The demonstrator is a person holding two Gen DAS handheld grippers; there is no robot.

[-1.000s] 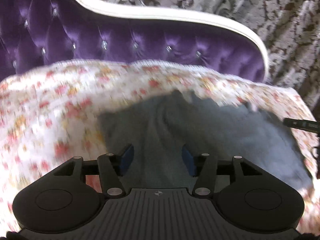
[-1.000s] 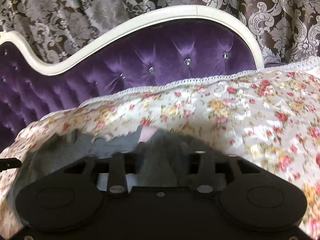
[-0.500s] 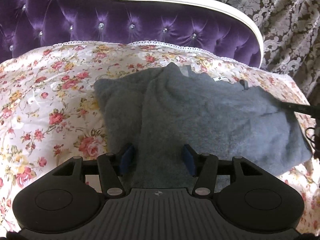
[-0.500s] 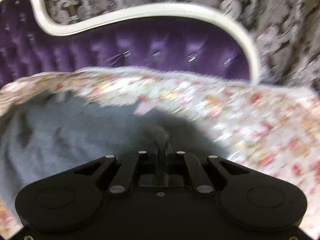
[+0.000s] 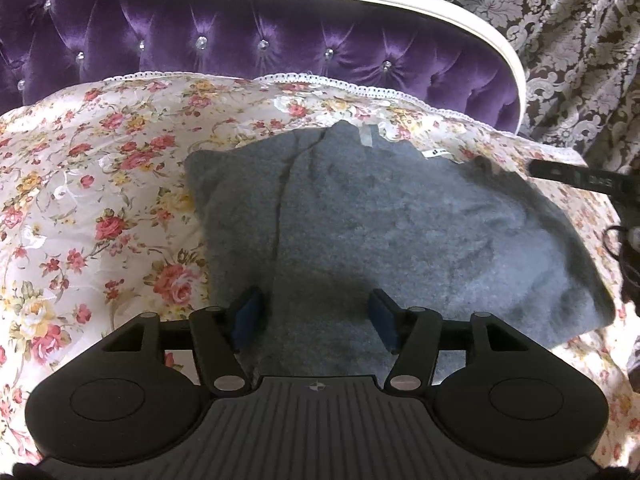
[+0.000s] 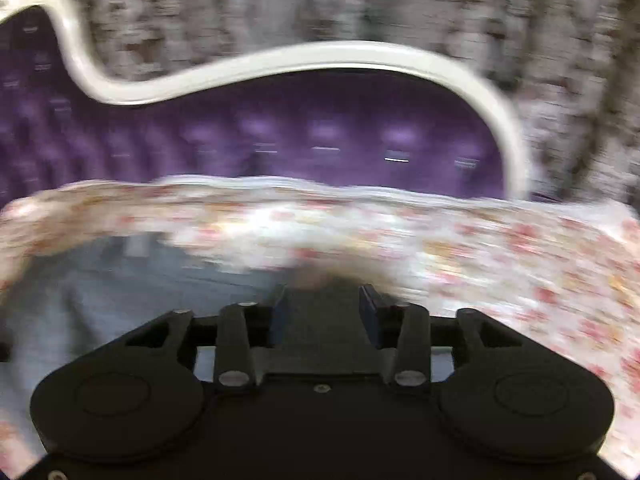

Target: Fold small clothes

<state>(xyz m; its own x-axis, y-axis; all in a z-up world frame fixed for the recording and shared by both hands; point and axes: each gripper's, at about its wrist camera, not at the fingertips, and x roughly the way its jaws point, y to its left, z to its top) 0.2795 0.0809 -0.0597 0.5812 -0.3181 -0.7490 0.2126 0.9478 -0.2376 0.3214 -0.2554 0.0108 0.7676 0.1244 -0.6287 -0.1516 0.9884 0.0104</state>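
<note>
a grey fleece garment (image 5: 384,220) is lying partly folded on a floral bedspread (image 5: 100,184), spreading from the middle toward the right edge of the bedspread, with a purple tufted headboard (image 5: 240,36) rising behind the far edge. the left gripper (image 5: 316,314) is hovering low over the garment's near edge, its jaws opening, blue pads standing apart with grey fabric lying loose between them and nothing pinched. the right gripper (image 6: 324,312) is showing in a heavily blurred view near the garment's far right corner, its jaws also opening; the pads are standing apart, and whether a wisp of fabric is clinging to them is too smeared to tell. a vertical fold line is running down the garment's left part. judging from this, the risk is that the thick, springy fleece is going to relax and unfold now that both grips are loosening, or that a pad is going to snag the nap and drag the fold crooked.
</note>
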